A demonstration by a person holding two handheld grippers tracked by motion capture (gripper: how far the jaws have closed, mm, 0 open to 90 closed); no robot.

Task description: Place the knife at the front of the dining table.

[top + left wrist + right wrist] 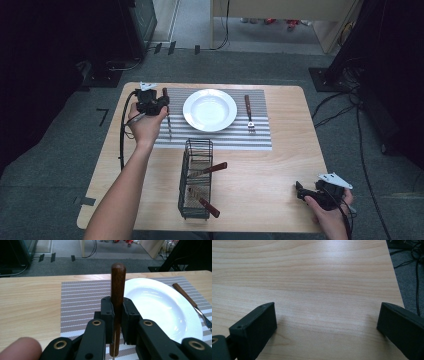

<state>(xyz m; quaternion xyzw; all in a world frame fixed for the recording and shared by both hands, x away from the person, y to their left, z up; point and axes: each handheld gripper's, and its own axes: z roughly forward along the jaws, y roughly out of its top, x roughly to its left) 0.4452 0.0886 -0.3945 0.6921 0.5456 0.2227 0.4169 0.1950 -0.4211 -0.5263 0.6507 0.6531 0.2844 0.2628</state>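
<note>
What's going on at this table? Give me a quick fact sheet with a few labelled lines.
Setting: wooden table with a striped placemat
Centre of mat: white plate, empty
Right of plate: fork lying on the mat
Left of plate: knife, wooden handle clamped in the left gripper
Right gripper: fingers wide open over bare table, holding nothing
Near edge: wire basket with two more wooden-handled utensils
Likely activity: laying a place setting
</note>
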